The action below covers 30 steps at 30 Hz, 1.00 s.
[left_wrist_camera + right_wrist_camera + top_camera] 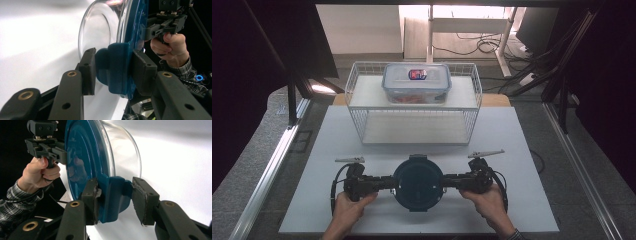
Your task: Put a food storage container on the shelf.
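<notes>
1. Here, a round glass container with a blue lid (418,183) sits at the near middle of the white table (512,150).
2. The left gripper (384,183) is clamped on its left lid clip (112,67).
3. The right gripper (451,181) is clamped on the opposite clip (113,197).
4. Behind stands a wire rack (354,90) carrying a lidded food box (416,82).

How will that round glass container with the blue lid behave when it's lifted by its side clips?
The round container is probably rigid and fairly heavy for its size, since its bowl looks like thick clear glass. It could be breakable if dropped. The left gripper and right gripper clamp only the lid's latch tabs, so it might swing or unlatch.
</notes>
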{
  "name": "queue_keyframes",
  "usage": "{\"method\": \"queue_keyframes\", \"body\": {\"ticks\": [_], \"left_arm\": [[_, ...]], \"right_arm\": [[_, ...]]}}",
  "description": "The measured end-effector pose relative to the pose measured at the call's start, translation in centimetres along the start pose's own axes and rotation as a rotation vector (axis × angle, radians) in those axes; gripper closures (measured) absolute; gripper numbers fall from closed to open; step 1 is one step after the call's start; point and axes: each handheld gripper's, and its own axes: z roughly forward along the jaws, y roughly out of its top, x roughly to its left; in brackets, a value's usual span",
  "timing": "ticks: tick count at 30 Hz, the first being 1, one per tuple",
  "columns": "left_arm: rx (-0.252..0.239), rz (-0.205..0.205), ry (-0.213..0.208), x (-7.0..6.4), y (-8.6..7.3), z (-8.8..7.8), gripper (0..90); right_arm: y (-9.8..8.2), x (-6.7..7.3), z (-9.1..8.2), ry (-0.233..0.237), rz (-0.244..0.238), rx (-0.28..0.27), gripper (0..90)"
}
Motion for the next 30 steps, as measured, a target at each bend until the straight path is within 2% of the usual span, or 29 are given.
{"method": "queue_keyframes", "body": {"ticks": [7,16,30], "left_arm": [[-0.022,0.051,0.009,-1.1,2.5,-1.0,58.2],[-0.042,0.12,0.026,-2.8,7.0,-2.3,58.1],[-0.068,0.162,0.025,-5.4,13.9,-3.1,58.1]], "right_arm": [[2.6,1.4,-1.0,-0.011,-0.065,-0.046,58.2],[6.4,2.7,-2.5,-0.019,-0.122,-0.1,58.2],[12.3,4.4,-6.0,-0.032,-0.169,-0.183,58.2]]}}
